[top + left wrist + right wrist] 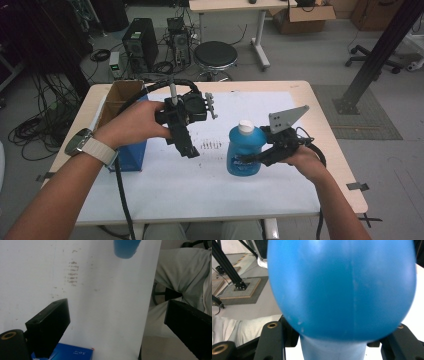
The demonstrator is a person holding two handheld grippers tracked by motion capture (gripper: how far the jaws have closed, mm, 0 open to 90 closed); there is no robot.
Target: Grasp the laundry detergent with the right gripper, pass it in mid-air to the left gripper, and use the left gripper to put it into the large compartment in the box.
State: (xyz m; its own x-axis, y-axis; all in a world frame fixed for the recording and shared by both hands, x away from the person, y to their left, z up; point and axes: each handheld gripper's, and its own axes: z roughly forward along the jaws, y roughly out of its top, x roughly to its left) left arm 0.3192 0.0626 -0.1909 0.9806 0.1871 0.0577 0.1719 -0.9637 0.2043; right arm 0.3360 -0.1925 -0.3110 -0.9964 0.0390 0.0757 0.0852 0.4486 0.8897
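- High view: the right tongs [256, 159] are clenched on a blue bottle [245, 152] with a white cap [245, 127], gripping it low on its side. The bottle is upright near the middle of the white counter [200, 190]; whether its base touches the surface I cannot tell.
- High view: the left tongs [187, 146] hang above the counter, well apart from the bottle, pointing down and toward the person. A cardboard box [120, 97] sits at the counter's left edge with a blue box [131, 155] against its near side. Brownish marks [211, 145] lie on the counter between the two tongs.
- Left gripper view: the left tongs [117, 322] are released, jaws spread wide with nothing between them. The bottle [126, 248] shows at the top edge, the marks [72, 272] to its left, and the blue box [72, 354] at the bottom.
- Right gripper view: the bottle [342, 287] sits right against the camera, its narrower part between the two jaws of the right tongs [332, 347].
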